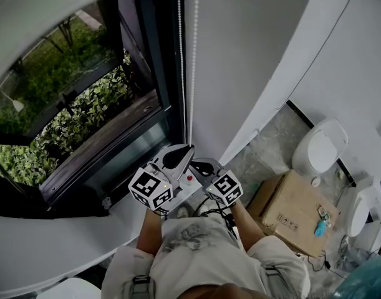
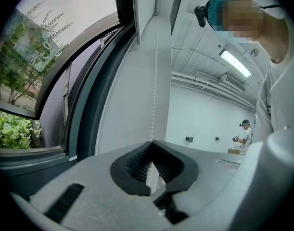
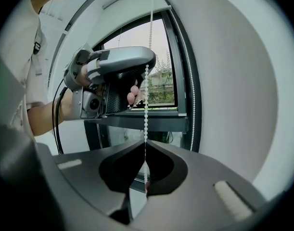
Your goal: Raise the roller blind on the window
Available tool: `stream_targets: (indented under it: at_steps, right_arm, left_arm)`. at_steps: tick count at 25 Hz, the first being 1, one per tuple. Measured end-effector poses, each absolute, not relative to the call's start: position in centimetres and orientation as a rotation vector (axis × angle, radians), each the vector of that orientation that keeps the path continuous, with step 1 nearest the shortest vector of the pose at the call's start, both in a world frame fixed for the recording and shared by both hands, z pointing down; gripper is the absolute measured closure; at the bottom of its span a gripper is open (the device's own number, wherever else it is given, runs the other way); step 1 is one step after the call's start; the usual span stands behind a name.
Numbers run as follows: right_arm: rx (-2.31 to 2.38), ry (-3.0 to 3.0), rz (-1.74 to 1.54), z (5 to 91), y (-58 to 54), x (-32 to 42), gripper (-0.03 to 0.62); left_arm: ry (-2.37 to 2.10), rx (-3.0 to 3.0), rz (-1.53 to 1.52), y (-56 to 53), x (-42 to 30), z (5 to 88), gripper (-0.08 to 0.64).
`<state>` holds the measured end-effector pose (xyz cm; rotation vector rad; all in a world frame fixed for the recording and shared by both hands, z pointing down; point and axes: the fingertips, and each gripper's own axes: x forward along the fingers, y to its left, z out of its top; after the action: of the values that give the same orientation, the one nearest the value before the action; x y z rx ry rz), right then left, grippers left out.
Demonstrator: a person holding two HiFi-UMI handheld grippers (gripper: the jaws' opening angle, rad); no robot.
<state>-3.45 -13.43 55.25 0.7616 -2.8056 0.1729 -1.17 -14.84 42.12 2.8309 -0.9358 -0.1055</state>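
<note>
Two strands of white bead chain (image 1: pixel 191 73) hang down the dark window frame (image 1: pixel 159 55). In the head view my left gripper (image 1: pixel 189 147) and right gripper (image 1: pixel 197 164) meet low on the right-hand strand, left above right. The left gripper (image 2: pixel 152 142) is shut on the chain (image 2: pixel 155 81), which rises straight from its tips. My right gripper (image 3: pixel 145 142) is shut on the same strand (image 3: pixel 146 114) below the left gripper (image 3: pixel 145 73). The other strand (image 3: pixel 189 95) hangs free beside the frame. A white edge, apparently the blind (image 1: pixel 40 30), crosses the window's top.
A white sill (image 1: pixel 65 229) runs below the window, with green plants (image 1: pixel 84 111) outside. On the floor to the right stand a cardboard box (image 1: pixel 290 210) and a white fixture (image 1: pixel 320 147). A white wall (image 1: pixel 252 55) flanks the chain. Another person (image 2: pixel 244 134) stands far off.
</note>
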Motion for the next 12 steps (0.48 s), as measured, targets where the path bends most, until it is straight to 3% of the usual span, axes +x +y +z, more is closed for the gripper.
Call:
stream_targets:
  at_steps: [12]
  right_arm:
    - [0.851,-2.936,0.137,49.2,-12.7,-1.3,0.534]
  left_arm:
    - [-0.971,2.831,-0.109,-15.3,-2.3,42.0,0.549]
